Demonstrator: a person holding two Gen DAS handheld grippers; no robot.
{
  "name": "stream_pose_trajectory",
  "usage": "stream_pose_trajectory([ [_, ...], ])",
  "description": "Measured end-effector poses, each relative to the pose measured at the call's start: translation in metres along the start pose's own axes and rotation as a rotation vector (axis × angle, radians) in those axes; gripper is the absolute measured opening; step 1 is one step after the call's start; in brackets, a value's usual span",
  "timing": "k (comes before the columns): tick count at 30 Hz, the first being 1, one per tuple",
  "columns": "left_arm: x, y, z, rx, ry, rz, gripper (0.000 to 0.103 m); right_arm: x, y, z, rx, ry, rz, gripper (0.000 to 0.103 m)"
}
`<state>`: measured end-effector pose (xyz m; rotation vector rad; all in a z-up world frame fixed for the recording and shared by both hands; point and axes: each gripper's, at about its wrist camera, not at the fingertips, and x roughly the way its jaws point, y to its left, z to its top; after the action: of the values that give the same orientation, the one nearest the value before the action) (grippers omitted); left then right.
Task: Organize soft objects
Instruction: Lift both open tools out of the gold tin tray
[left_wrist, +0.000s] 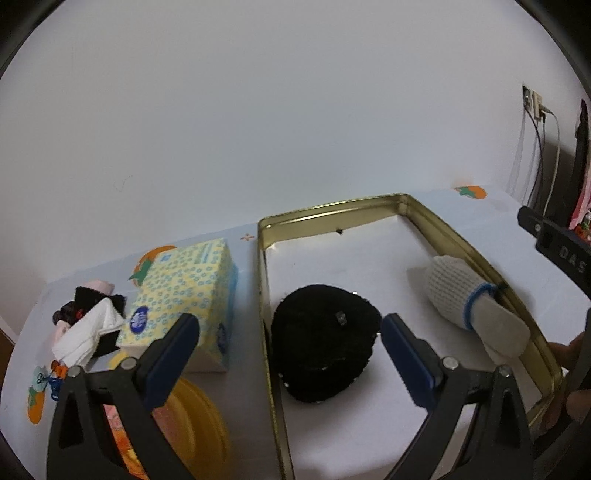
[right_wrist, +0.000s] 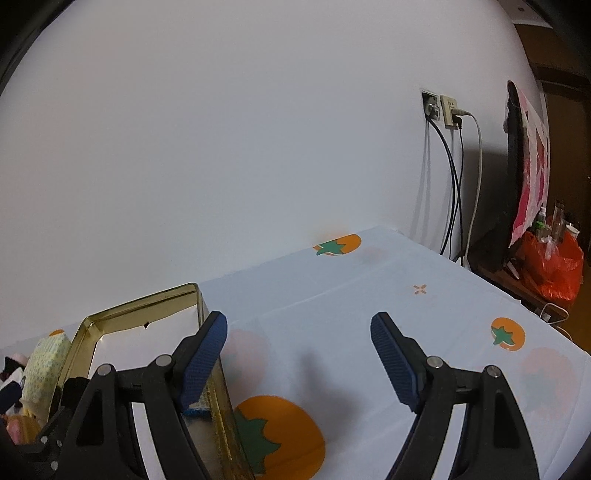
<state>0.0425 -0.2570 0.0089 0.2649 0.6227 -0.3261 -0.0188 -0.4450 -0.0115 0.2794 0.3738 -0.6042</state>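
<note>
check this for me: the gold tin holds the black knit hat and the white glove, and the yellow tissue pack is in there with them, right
Not quite. The black knit hat and the white glove do lie in the gold tin, but the yellow tissue pack is outside it, on the tablecloth beside the tin's left wall. The left wrist view shows this.

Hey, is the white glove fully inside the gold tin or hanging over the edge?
Hanging over. The white glove has its knit part inside the gold tin, while its cuff drapes across the right rim.
</note>
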Motion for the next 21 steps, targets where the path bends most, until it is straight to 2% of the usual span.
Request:
stream_pose_trajectory([
  [10, -0.001, 0.013, -0.004, -0.009, 0.008, 0.036, 0.1, -0.01, 0.024, -0.008, -0.08, -0.017, 0.016, 0.082],
  [15, -0.007, 0.019, -0.007, -0.035, -0.016, -0.008, 0.1, -0.017, 0.027, -0.01, -0.081, -0.052, -0.031, 0.082],
  [18, -0.008, 0.028, -0.007, -0.078, 0.008, -0.059, 0.1, -0.029, 0.03, -0.013, -0.1, -0.091, -0.093, 0.082],
  [21, -0.012, 0.039, -0.007, -0.133, 0.021, -0.112, 0.1, -0.049, 0.034, -0.02, -0.098, -0.123, -0.118, 0.082],
])
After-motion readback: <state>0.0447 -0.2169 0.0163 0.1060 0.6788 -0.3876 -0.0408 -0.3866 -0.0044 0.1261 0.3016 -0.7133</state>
